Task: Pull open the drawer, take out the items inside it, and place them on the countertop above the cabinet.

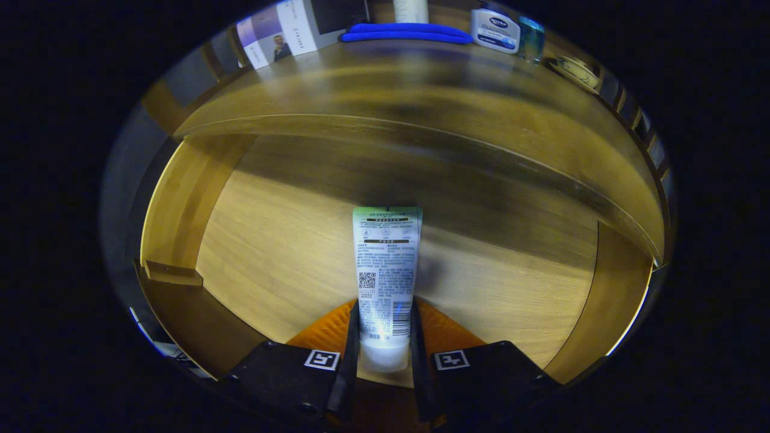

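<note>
Your camera rides on tool [385, 337], looks forward along its fingers and steeply down into open drawer [283, 252]. Drawer floor close. Bench [421, 90] above cabinet sits beyond, across far side of view.

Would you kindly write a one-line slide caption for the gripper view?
Gripper fingers shut on a white tube above the open wooden drawer, countertop beyond.
</note>
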`<control>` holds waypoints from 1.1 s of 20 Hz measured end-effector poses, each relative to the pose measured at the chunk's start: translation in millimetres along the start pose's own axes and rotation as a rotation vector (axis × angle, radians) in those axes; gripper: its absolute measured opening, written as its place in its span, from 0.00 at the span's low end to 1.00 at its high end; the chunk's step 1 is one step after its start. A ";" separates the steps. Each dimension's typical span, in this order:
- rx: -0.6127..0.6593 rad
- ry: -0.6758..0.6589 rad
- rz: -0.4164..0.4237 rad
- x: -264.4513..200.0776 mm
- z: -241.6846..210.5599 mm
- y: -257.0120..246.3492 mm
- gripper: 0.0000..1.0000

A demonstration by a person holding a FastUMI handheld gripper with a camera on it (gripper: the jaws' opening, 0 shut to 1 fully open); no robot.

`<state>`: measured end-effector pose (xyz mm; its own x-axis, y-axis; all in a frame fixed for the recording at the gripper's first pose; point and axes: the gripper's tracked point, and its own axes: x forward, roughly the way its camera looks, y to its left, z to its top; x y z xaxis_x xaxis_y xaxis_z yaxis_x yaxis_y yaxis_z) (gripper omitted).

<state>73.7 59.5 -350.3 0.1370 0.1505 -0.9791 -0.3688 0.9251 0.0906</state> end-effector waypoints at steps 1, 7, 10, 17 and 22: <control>-0.010 -0.005 0.009 -3.7 -1.1 3.4 0.42; -0.058 -0.084 0.031 -36.7 3.3 13.9 0.42; -0.100 -0.132 0.034 -54.6 5.6 19.6 0.42; -0.139 -0.227 0.074 -105.6 14.5 36.9 0.42; -0.091 -0.312 0.082 -138.1 49.6 27.9 0.42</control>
<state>90.0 81.8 -203.6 0.3733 0.3359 -0.8648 -0.4689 0.8726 0.1366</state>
